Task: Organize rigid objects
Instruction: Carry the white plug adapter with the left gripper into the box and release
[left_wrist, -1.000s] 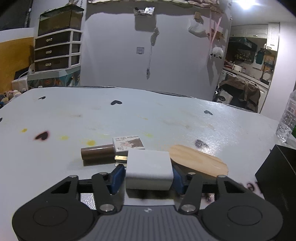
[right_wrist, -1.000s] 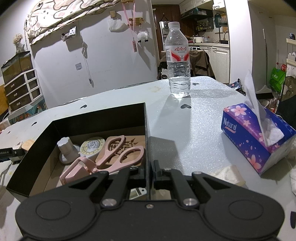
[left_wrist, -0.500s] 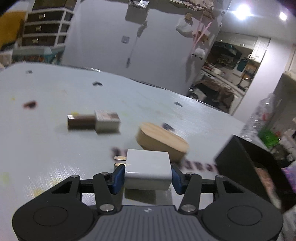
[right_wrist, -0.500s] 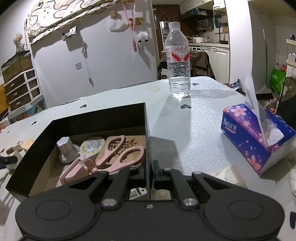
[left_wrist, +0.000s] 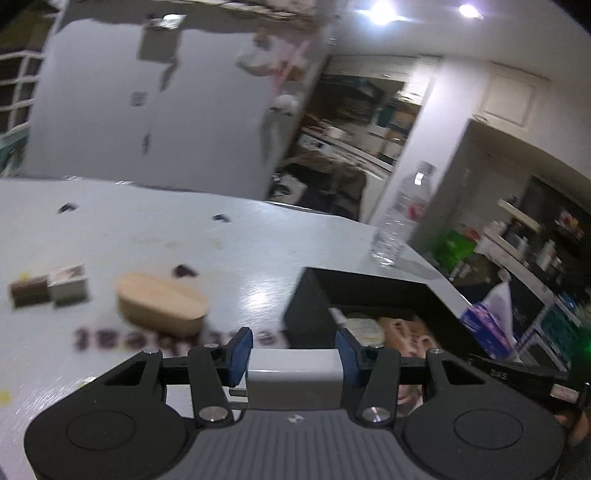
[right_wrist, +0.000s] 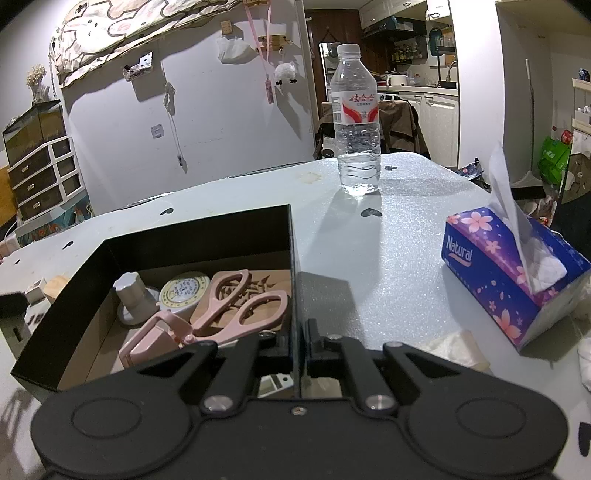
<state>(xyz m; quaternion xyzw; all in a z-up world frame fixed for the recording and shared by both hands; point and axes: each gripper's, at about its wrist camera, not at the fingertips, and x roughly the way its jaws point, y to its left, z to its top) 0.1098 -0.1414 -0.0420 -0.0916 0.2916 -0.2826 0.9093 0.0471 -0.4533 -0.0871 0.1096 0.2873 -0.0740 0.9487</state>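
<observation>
My left gripper (left_wrist: 293, 350) carries a white charger block (left_wrist: 293, 373) between its blue pads, above the table, and its jaws are closing on it. To its left lie a wooden oval block (left_wrist: 162, 306) and a small grey box with a brown bottle (left_wrist: 68, 286). Ahead on the right stands the black open box (left_wrist: 306, 306). My right gripper (right_wrist: 297, 332) is shut on the right wall of that black box (right_wrist: 184, 236). Inside lie pink scissors (right_wrist: 240, 306), a round tin (right_wrist: 184, 291), a white knob (right_wrist: 131, 295) and a pink case (right_wrist: 155, 339).
A water bottle (right_wrist: 356, 129) stands on the table beyond the box. A blue tissue box (right_wrist: 506, 284) sits to the right, with crumpled tissue (right_wrist: 458, 347) near it. The table is pale with dark heart marks.
The left gripper swung to the right and rose with the charger, leaving the wooden block and small box behind on the left. The black box came into its view. The right gripper stayed put.
</observation>
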